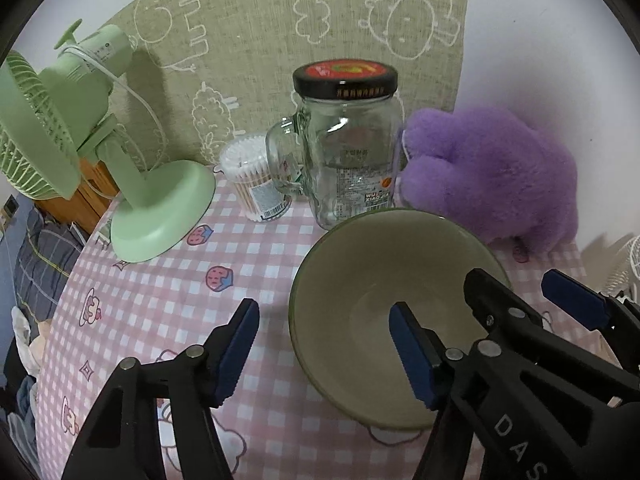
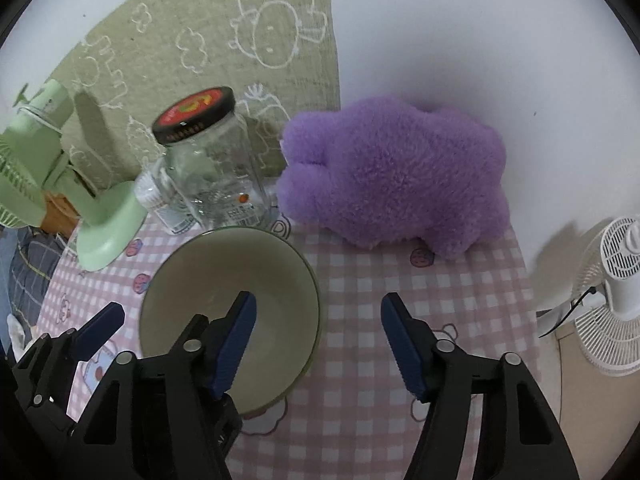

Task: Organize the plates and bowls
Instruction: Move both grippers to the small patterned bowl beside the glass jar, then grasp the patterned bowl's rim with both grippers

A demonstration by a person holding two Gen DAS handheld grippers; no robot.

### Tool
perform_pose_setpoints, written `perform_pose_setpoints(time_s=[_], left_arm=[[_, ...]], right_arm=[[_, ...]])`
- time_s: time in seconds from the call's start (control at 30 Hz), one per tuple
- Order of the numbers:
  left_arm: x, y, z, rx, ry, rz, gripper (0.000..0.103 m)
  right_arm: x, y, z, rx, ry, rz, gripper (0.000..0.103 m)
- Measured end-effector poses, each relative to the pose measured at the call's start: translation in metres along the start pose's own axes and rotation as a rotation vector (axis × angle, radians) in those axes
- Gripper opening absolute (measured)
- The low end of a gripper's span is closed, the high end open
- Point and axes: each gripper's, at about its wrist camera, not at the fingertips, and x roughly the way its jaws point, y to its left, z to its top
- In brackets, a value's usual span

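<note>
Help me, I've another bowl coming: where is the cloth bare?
Bare cloth lies left of the bowl, in front of the green fan, and right of the bowl, in front of the plush. The back is crowded: swabs, mug, jar.

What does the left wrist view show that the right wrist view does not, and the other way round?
Only the left wrist view shows clearly the tub of cotton swabs and the glass mug beside the jar. Only the right wrist view shows the white fan standing off the table's right edge. Both share the bowl, the lidded glass jar, the purple plush, the green fan, the checked tablecloth, and both claws, left and right, open at opposite sides of the bowl's rim.
</note>
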Motion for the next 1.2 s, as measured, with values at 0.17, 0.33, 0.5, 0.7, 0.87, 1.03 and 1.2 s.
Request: perform_pose_setpoints(time_s=[0.17, 0.33, 0.5, 0.7, 0.87, 1.03, 1.2], left_arm=[[0.013, 0.0, -0.001, -0.006, 0.018, -0.008, 0.042], [0.019, 0.0, -0.003, -0.003, 0.032, 0.01, 0.028], [0.018, 0.002, -0.004, -0.003, 0.026, -0.002, 0.025], [0.013, 0.002, -0.008, 0.008, 0.043, 0.002, 0.022], [0.005, 0.004, -0.018, 0.014, 0.062, 0.0, 0.022], [-0.006, 0.007, -0.032, 0.01, 0.08, -0.002, 0.022], [-0.019, 0.014, -0.048, -0.01, 0.097, -0.006, 0.022]], right_arm=[[0.015, 0.0, 0.001, 0.004, 0.019, 0.004, 0.042], [0.023, 0.002, 0.0, -0.009, 0.03, 0.025, 0.019], [0.022, 0.005, 0.0, -0.01, 0.029, 0.017, 0.014], [0.015, 0.006, -0.003, -0.021, 0.037, 0.002, 0.014], [0.006, 0.006, -0.012, -0.02, 0.052, -0.002, 0.014], [-0.006, 0.008, -0.025, -0.016, 0.073, -0.004, 0.014], [-0.022, 0.013, -0.037, -0.016, 0.082, -0.003, 0.014]])
